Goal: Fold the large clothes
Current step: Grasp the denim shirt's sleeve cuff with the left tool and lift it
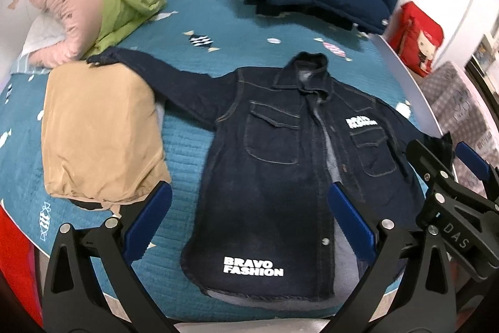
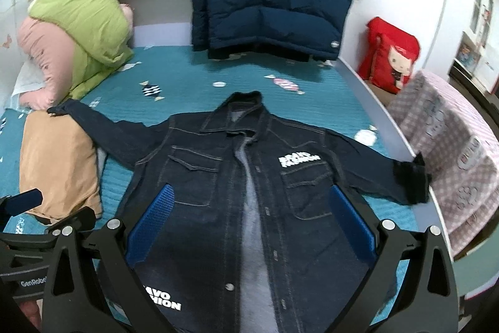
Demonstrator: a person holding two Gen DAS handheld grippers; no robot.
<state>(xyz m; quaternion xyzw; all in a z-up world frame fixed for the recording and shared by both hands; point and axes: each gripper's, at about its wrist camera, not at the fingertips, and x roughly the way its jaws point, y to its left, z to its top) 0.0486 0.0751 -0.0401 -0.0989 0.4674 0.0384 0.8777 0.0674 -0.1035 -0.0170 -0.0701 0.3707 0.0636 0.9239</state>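
Currently the denim jacket [image 2: 237,195] is being left spread face-up mid-bed, both the left gripper [image 1: 249,217] and the right gripper [image 2: 251,217] being held spread and empty above its hem, so fold misalignment is being risked by the sleeve draped over the tan bundle [image 1: 99,139] and the cuff overhanging the bed's right edge.

The denim jacket [image 1: 274,164] carries "BRAVO FASHION" in white block letters near its lower hem [image 1: 253,266]. A smaller white print above one chest pocket [image 2: 300,159] looks like the same two words, though it is too blurred to be sure. "DAS" is printed on the right tongs' black body [image 1: 456,236], and "GenRobo", cut off, shows on the left tongs' body [image 2: 32,274].
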